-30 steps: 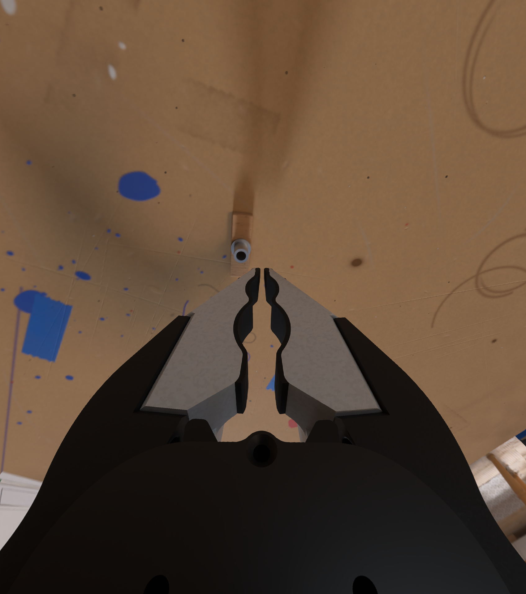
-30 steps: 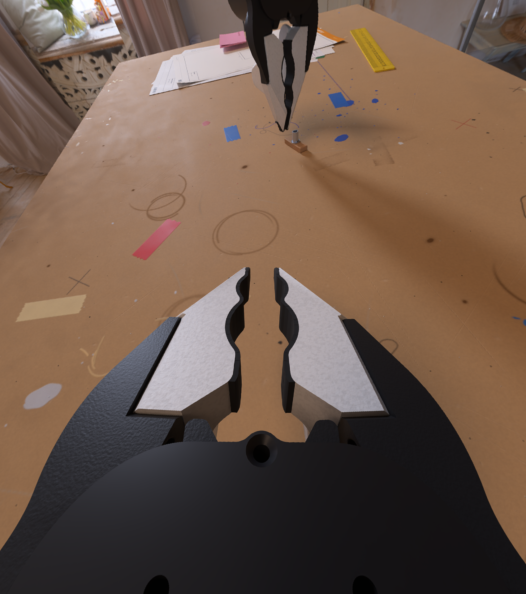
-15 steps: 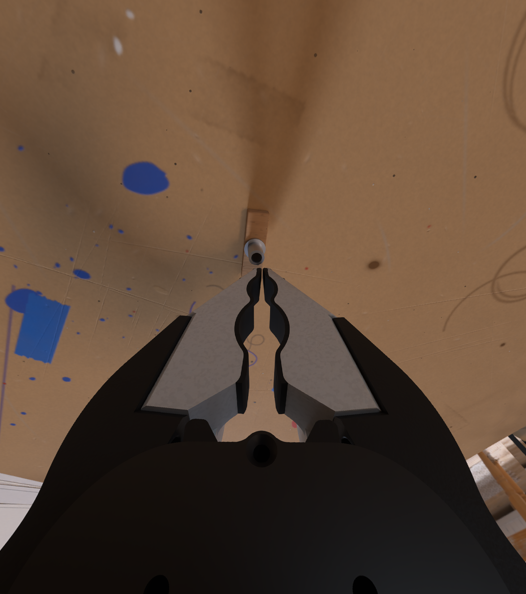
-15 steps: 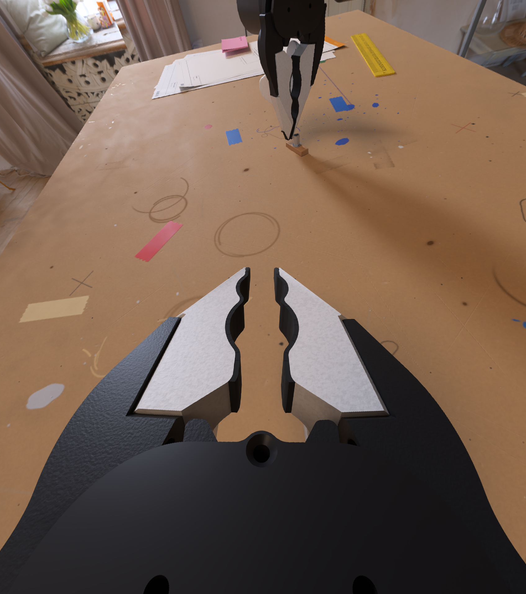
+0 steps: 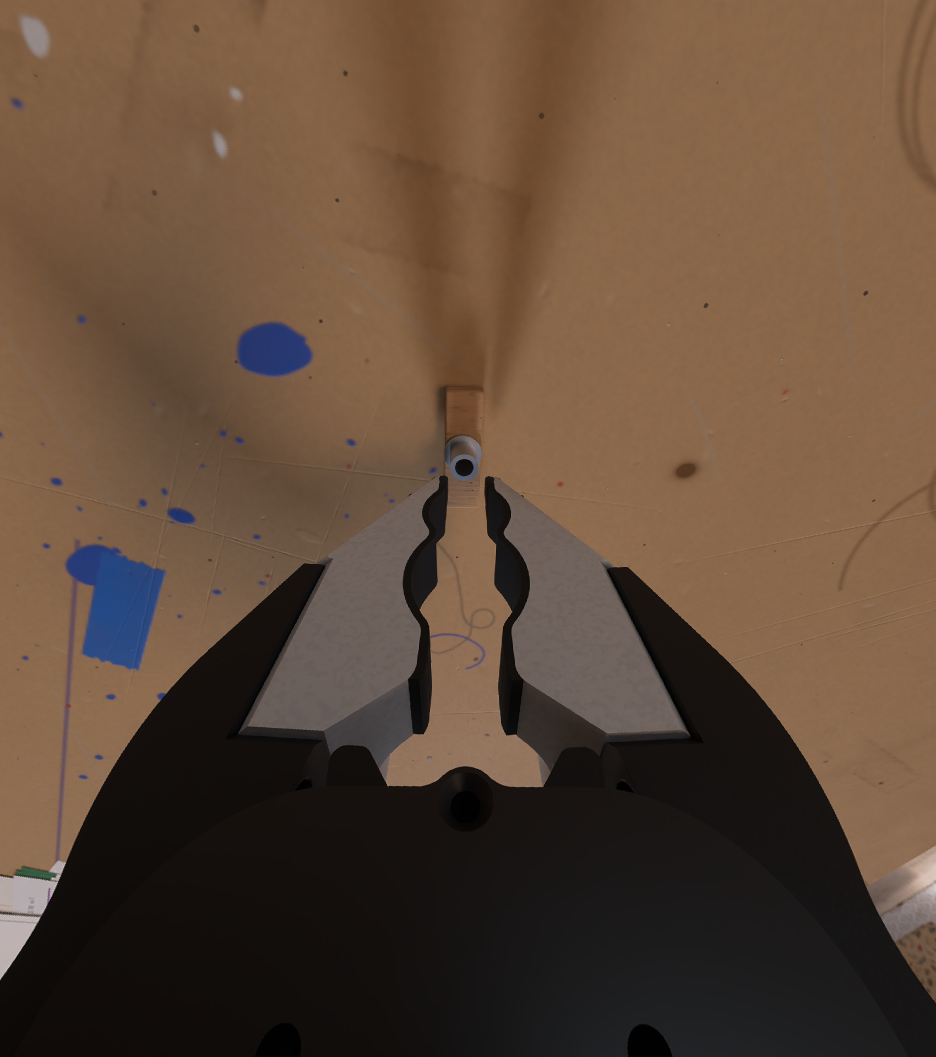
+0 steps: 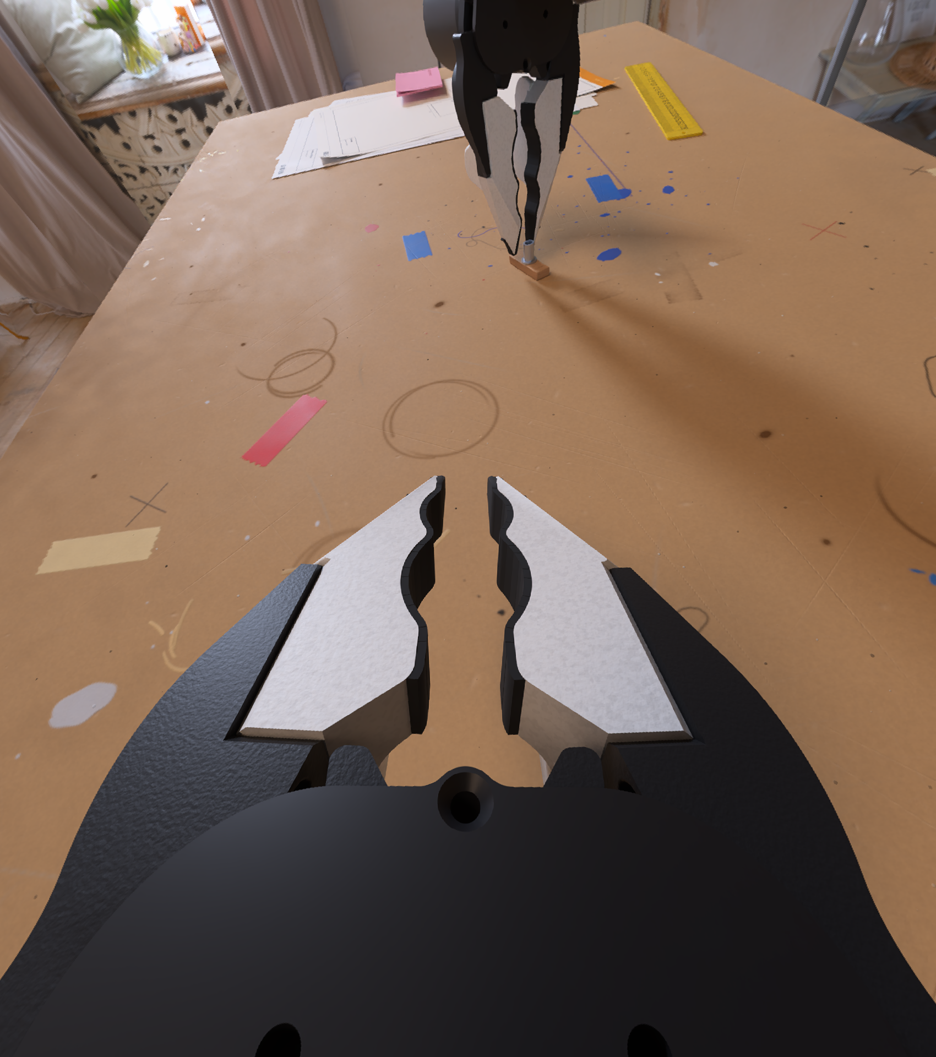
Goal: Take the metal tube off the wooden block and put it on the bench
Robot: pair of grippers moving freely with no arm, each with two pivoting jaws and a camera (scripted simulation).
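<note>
Tube (image 5: 463, 462) stands upright on the small wooden block (image 5: 464, 410), which sits on the bench (image 6: 683, 457) toward its far edge. Your left claw (image 5: 464, 486) hangs point-down just above the tube, fingers spread, not touching it. Your right claw (image 6: 465, 486) hovers near the bench's near edge, spread and empty, well apart from the block.

Smooth metal tube (image 5: 463, 461), matt wooden block (image 5: 464, 410)
</note>
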